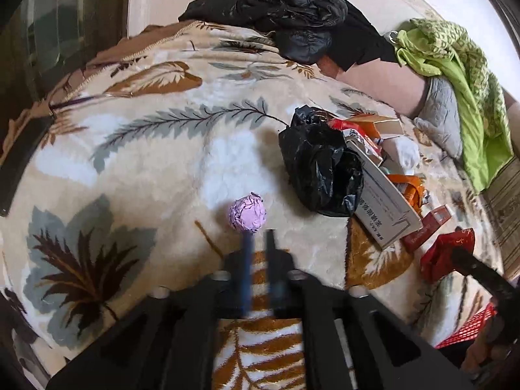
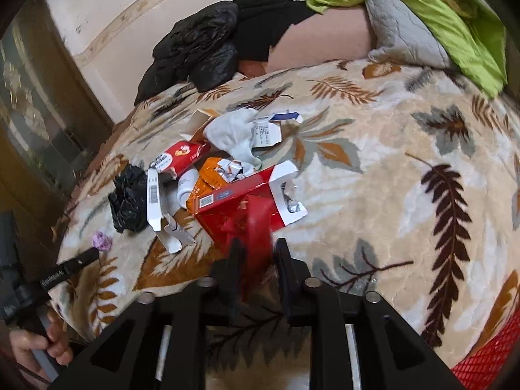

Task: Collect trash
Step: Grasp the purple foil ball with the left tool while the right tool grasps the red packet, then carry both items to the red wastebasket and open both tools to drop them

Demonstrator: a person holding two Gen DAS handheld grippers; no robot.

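A crumpled purple paper ball lies on the leaf-patterned blanket. My left gripper is just behind it, jaws a narrow gap apart and empty; it shows in the right wrist view beside the ball. A trash pile lies to the right: a crumpled black plastic bag, a white carton, red boxes and orange wrappers. My right gripper is shut on a red wrapper in front of a red-and-white box. In the left wrist view it holds the red wrapper.
A black jacket lies at the far edge of the bed. A green cloth and a grey pillow lie at the right. A white sock tops the pile. Red mesh shows at the lower right.
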